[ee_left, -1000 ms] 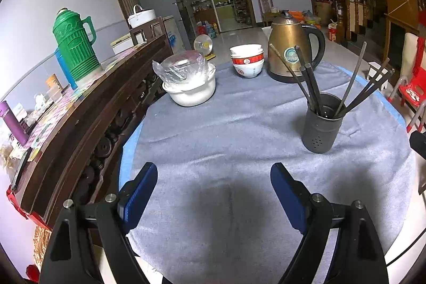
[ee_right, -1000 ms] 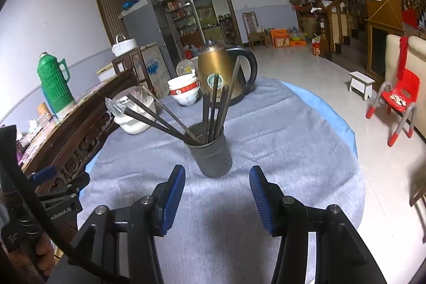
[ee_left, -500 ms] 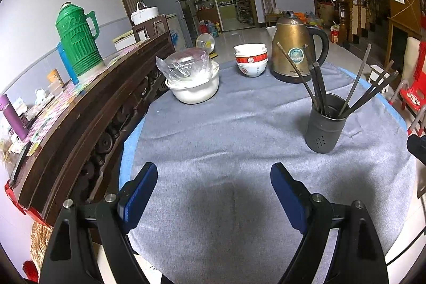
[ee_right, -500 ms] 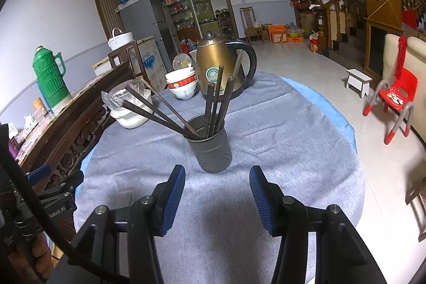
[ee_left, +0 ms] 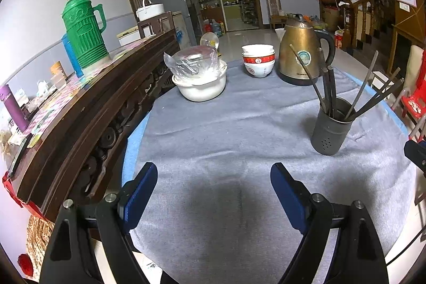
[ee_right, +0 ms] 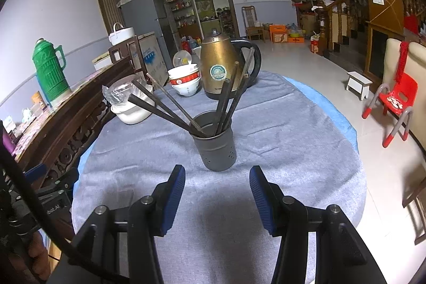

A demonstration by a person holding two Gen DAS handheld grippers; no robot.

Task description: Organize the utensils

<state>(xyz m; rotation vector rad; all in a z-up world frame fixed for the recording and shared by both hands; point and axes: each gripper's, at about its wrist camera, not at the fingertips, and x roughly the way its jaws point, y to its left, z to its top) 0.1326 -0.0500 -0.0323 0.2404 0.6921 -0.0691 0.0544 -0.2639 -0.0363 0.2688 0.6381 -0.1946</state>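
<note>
We see bare grey cloth on the table [ee_left: 213, 140] ahead of both sets of fingers, open for passing. The dark holder [ee_right: 215, 144] stands just ahead of the right gripper [ee_right: 217, 188], its chopsticks [ee_right: 159, 105] fanning left and up. Farther back the kettle [ee_left: 302, 55], stacked bowls [ee_left: 257, 60] and covered white bowl [ee_left: 199, 79] line the far edge, and a wooden sideboard [ee_left: 87, 108] walls the left.
</note>
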